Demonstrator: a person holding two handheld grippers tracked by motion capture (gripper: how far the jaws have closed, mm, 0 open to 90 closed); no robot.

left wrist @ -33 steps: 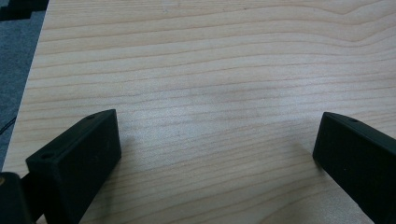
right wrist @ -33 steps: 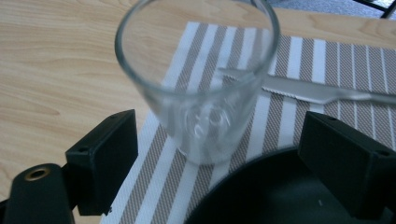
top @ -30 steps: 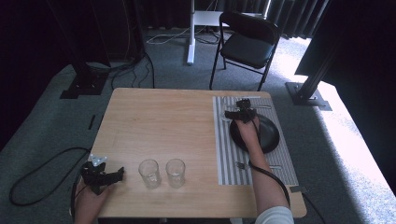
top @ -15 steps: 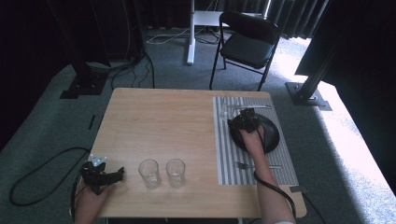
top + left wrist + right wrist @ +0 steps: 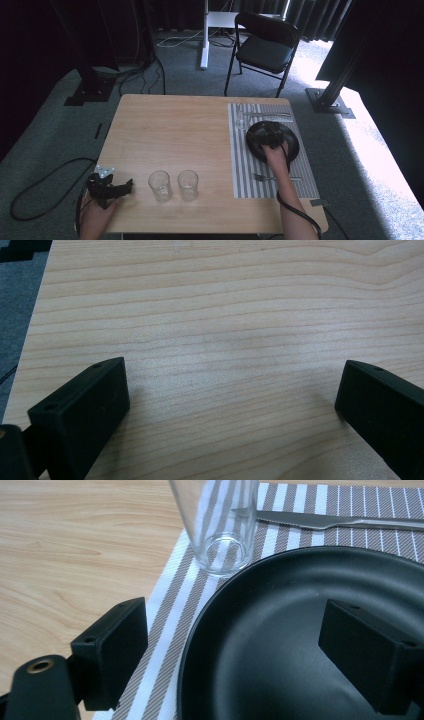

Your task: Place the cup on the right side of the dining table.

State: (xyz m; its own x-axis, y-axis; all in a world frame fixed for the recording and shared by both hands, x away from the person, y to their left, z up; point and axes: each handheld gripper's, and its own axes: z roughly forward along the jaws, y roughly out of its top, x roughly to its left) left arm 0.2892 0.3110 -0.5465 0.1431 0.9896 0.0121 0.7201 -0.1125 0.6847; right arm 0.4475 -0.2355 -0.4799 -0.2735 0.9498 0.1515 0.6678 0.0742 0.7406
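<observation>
Table: light wood, rectangular; the broad left and middle stretch lies bare, giving free room between the two tumblers and the placemat.
Placemat: grey and white stripes, laid along the table's right side, its right edge close to the table's right edge.
Plate: black, round, matt with a raised rim, shallow well; lies on the far half of the placemat. In the right gripper view its rim curves over the stripes near the placemat's left edge.
Right gripper: over the plate, jaws spread wide; in the right gripper view one jaw stands over the striped cloth outside the rim, the other over the plate's well, nothing between them but the rim.
Glass: clear, upright on the placemat just beyond the plate's rim.
Knife: steel, flat on the placemat beyond the plate.
Fork: on the placemat, nearer the person than the plate.
Two tumblers: clear, side by side near the front edge, apart from both grippers.
Left gripper: at the table's front left corner, left of the tumblers; jaws wide over bare wood, holding nothing.
Markings: no readable writing or labels on any item.
</observation>
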